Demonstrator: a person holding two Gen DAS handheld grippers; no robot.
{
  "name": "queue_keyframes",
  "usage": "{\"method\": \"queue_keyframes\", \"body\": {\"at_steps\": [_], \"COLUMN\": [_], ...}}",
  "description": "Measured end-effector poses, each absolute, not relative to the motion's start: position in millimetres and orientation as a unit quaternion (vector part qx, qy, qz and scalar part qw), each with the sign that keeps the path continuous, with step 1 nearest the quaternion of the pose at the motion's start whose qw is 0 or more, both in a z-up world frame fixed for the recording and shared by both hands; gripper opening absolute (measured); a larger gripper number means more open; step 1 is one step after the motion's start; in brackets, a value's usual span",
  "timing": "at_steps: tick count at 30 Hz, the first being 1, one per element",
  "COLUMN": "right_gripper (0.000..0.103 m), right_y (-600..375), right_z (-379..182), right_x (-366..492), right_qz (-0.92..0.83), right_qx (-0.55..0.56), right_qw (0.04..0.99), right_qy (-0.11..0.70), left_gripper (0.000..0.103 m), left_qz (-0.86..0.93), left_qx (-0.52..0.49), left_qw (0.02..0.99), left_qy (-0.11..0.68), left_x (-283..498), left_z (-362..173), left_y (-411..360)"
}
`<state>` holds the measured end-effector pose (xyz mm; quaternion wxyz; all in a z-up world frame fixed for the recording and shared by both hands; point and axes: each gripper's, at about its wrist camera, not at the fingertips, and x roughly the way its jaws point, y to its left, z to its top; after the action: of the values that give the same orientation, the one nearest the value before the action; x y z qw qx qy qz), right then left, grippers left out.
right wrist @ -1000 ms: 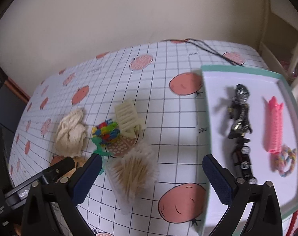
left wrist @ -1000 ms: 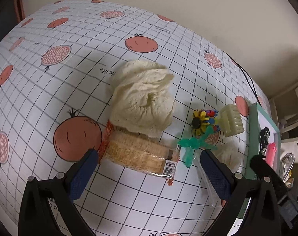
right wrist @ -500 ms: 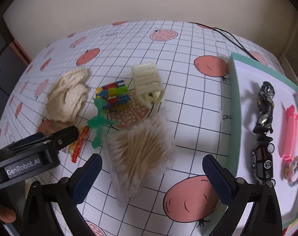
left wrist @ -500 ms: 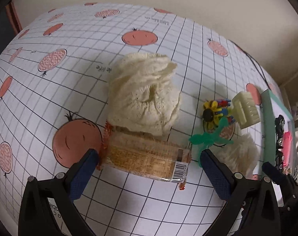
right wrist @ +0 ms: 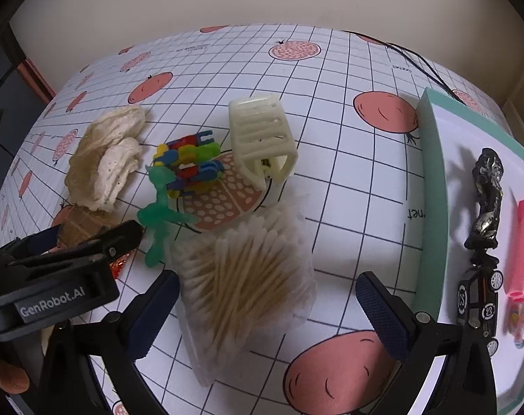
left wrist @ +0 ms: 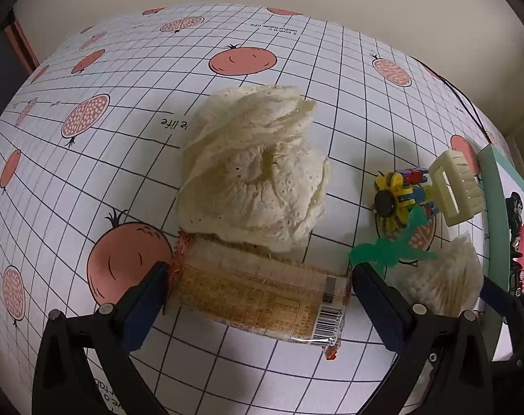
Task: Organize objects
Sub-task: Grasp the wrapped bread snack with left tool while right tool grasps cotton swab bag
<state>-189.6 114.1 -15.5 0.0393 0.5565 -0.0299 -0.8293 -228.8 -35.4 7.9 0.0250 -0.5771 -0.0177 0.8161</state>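
While the left gripper [left wrist: 258,294] spreads wide around the snack packet [left wrist: 255,297], the right gripper [right wrist: 267,311] gapes over the cotton swab bag [right wrist: 244,287], holding nothing.

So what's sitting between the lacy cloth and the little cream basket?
The colourful block toy sits between the cloth and the basket, clearest in the right wrist view.

The left gripper [right wrist: 54,276], at the lower left of the right wrist view, carries the white lettering "GenRobot.AI". The tablecloth [left wrist: 123,69] has printed words: "life" reads upside down at centre left of the left wrist view, and a smaller line near the top edge is too small to read. The snack packet [left wrist: 258,297] bears a barcode with unreadable digits.
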Motion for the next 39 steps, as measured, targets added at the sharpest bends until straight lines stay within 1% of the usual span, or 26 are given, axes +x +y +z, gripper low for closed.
{"method": "queue_keyframes", "body": {"at_steps": [7, 20, 39], "right_gripper": [0.103, 0.103, 0.103], "right_y": [112, 98, 87], "right_z": [-17, -24, -28], "right_x": [-193, -197, -197], "right_qz": [-0.829, -0.824, -0.829], "right_qx": [0.558, 0.565, 0.556], "right_qw": [0.038, 0.032, 0.045], "right_qy": [-0.02, 0.02, 0.027], "left_gripper": [0.103, 0.103, 0.103], "left_qz": [0.816, 0.817, 0.815], "left_qx": [-0.578, -0.577, -0.58], "left_qw": [0.012, 0.007, 0.001], "left_qy": [0.004, 0.002, -0.002], "left_x": [-229, -227, -221], "left_z": [5, 6, 7], "left_y": [-31, -34, -33]}}
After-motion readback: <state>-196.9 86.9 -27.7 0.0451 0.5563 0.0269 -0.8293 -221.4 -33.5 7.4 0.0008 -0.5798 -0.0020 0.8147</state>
